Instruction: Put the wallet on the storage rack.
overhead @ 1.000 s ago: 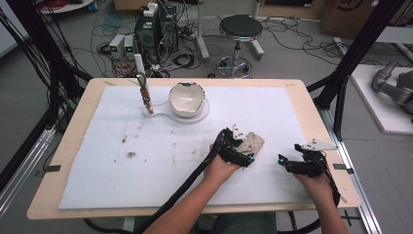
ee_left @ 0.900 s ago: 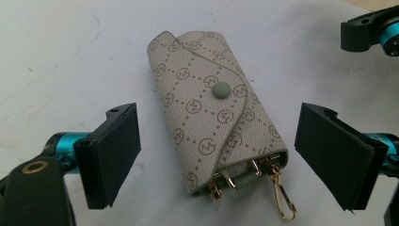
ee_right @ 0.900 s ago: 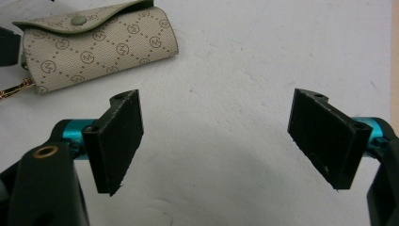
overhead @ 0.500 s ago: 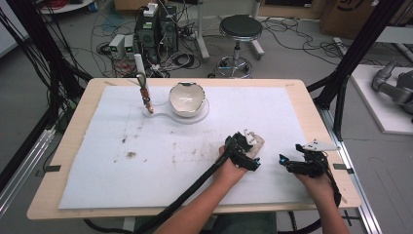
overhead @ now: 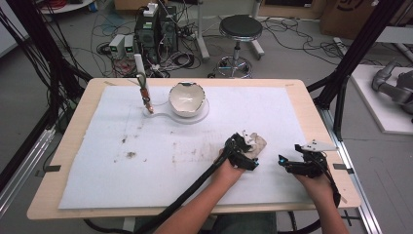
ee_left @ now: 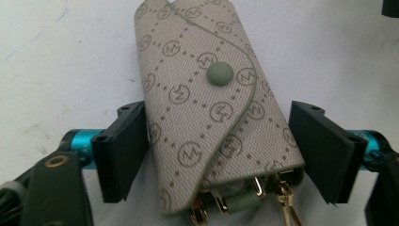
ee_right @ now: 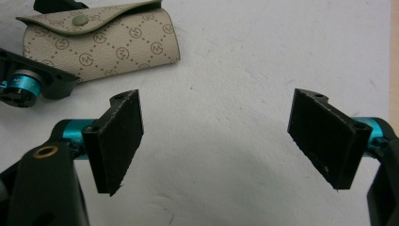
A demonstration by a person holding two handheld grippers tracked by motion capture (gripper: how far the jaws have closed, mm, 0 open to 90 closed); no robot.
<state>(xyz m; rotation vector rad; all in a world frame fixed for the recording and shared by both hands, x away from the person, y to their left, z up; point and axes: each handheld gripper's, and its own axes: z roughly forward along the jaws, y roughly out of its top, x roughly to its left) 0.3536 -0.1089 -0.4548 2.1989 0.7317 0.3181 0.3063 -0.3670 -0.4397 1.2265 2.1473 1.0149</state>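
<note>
Left gripper view shows my left claw (ee_left: 219, 155) straddling the beige key pouch (ee_left: 207, 108), which lies on the white surface (overhead: 97, 146) near its right front; the jaws have just been closing, one pad touching the pouch's side while the other stands off with a gap. My right claw (ee_right: 226, 141) gapes wide over bare cover just beside it. If I squeeze this low, I judge the pads could catch the metal clips (ee_left: 256, 188) at the pouch's mouth and twist it loose.

Key pouch (ee_left: 207, 108) woven matt cloth, gold metal clips; bowl (overhead: 186, 98) glossy; table (overhead: 311, 105) wood.
</note>
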